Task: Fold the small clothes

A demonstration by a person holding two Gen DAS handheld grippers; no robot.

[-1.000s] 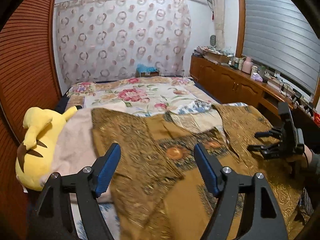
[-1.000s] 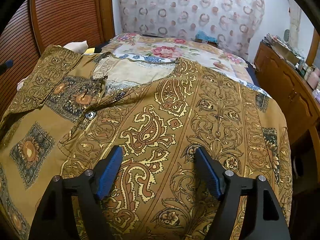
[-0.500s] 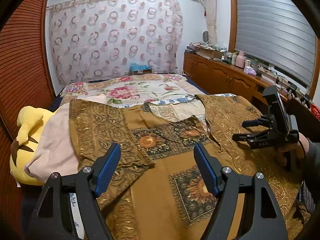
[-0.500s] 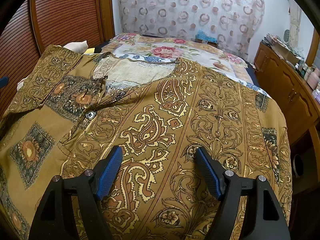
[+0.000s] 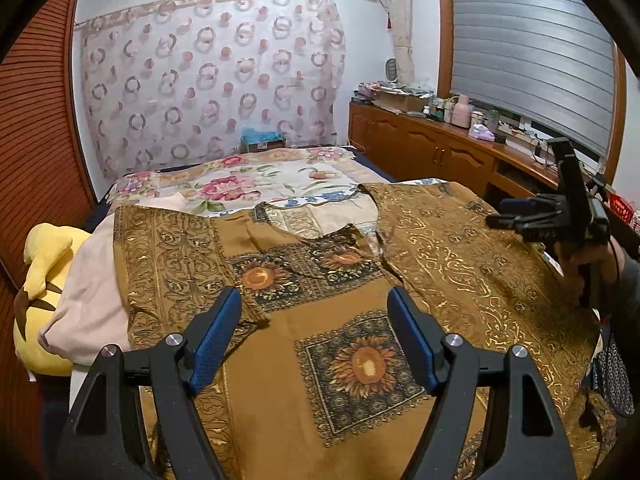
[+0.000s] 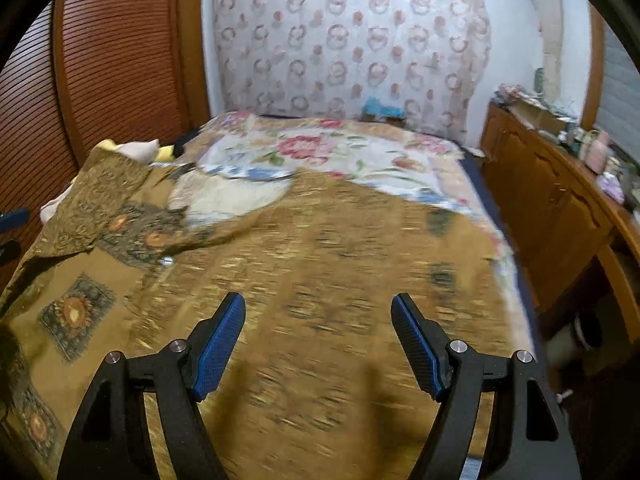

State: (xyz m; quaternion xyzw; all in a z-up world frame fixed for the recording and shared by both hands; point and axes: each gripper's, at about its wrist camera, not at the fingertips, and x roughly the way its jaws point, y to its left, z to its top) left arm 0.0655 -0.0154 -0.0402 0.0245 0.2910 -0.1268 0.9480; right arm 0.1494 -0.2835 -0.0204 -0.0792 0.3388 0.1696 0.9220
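Note:
A brown and gold patterned shirt (image 5: 328, 292) lies spread open on the bed, with sunflower squares inside and paisley front panels; it also shows in the right wrist view (image 6: 320, 280), blurred. My left gripper (image 5: 314, 332) is open and empty above the shirt's middle. My right gripper (image 6: 318, 340) is open and empty above the shirt's right panel; it shows in the left wrist view (image 5: 532, 220) at the right, held in a hand.
A yellow plush toy (image 5: 40, 300) and a beige pillow (image 5: 88, 292) lie at the bed's left. A floral bedspread (image 5: 256, 184) covers the far bed. A wooden cabinet (image 5: 432, 152) with clutter runs along the right. A slatted wooden wall (image 5: 36, 128) stands left.
My left gripper has risen and pulled back, showing more of the shirt. My right gripper has lifted up and back from the right panel, blurring its view.

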